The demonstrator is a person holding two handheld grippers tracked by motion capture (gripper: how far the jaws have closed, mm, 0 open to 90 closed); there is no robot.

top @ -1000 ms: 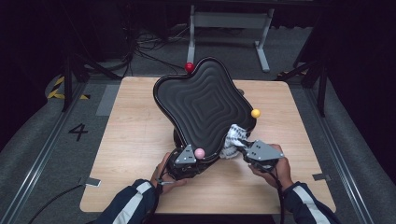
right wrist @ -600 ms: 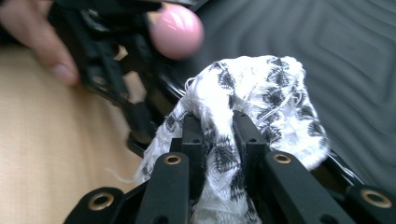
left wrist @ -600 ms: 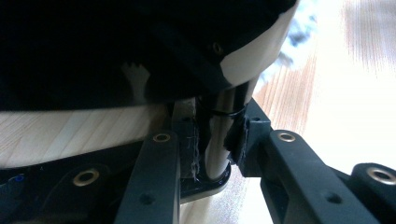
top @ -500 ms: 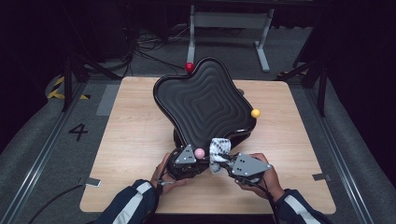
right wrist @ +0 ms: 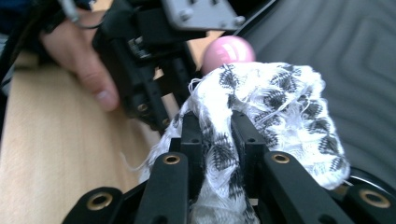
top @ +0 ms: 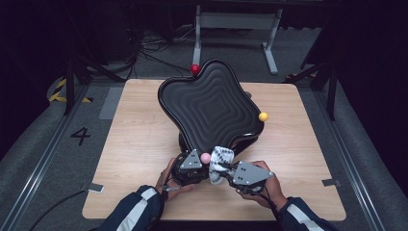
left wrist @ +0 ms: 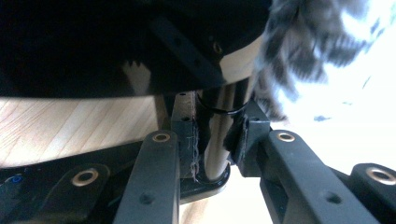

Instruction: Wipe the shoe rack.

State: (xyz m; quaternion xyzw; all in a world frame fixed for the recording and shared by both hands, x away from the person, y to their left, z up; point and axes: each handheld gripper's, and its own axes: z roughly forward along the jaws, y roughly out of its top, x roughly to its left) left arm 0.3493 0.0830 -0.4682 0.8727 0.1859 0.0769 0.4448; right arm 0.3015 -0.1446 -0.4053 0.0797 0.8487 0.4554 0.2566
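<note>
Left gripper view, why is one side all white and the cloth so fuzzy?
In the left gripper view the right side is washed out by glare, and the cloth sits too close, so it blurs. In the right gripper view the cloth is sharp but the hand behind is soft. The high view is evenly lit, with darkness around the table.

Looks like a lab or motion-capture test bay, not a home. A plain light wooden table [top: 144,144] sits in a dark room on grey carpet with a number 4 floor marking [top: 80,135], yellow-black hazard tape [top: 60,91], loose black cables [top: 144,50] and what's probably a grey metal stand [top: 235,29] behind.
</note>
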